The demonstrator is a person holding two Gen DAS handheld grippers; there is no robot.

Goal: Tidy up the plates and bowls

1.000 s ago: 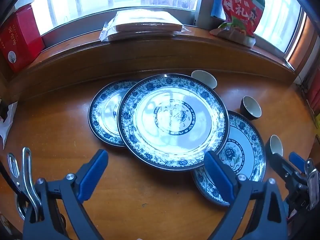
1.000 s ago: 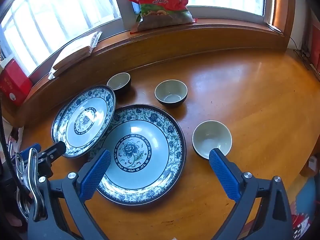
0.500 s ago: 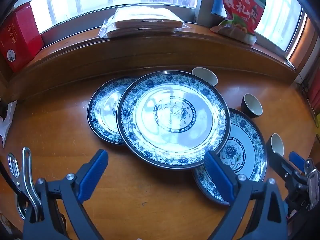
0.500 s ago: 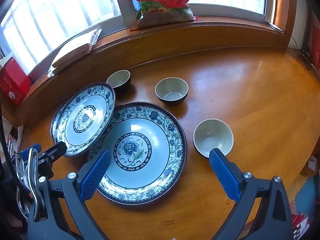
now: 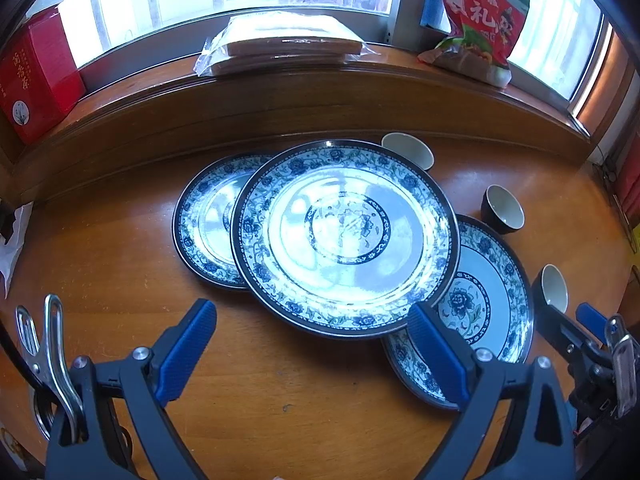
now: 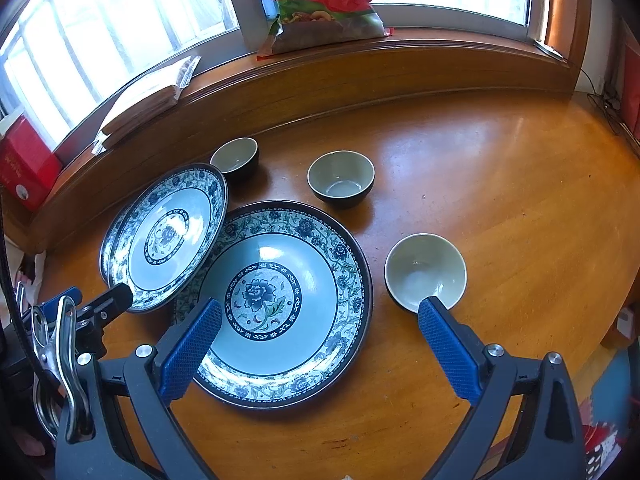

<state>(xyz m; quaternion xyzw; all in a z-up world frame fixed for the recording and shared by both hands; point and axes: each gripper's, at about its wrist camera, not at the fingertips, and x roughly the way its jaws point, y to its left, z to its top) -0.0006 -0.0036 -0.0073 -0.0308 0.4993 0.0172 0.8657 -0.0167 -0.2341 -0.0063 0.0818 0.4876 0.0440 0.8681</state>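
Note:
Three blue-and-white plates lie overlapped on the wooden table. In the left wrist view the middle plate (image 5: 344, 236) rests tilted on the left plate (image 5: 204, 220) and the deep right plate (image 5: 484, 300). Three small dark bowls stand to the right: a far one (image 5: 408, 150), a middle one (image 5: 504, 208), a near one (image 5: 554, 288). My left gripper (image 5: 312, 348) is open and empty in front of the plates. My right gripper (image 6: 320, 348) is open and empty over the near rim of the deep plate (image 6: 276, 300), with the near bowl (image 6: 424, 272) by its right finger.
A raised wooden sill (image 5: 320, 92) runs along the back, carrying a red box (image 5: 36, 76), a wrapped flat pack (image 5: 284, 44) and a red snack bag (image 6: 316, 0). Bare tabletop (image 6: 520, 200) lies right of the bowls. The table edge drops off at the right.
Both views have shifted a little; the plates and bowls sit slightly higher in each frame. Nothing on the table has moved and both grippers stay open.

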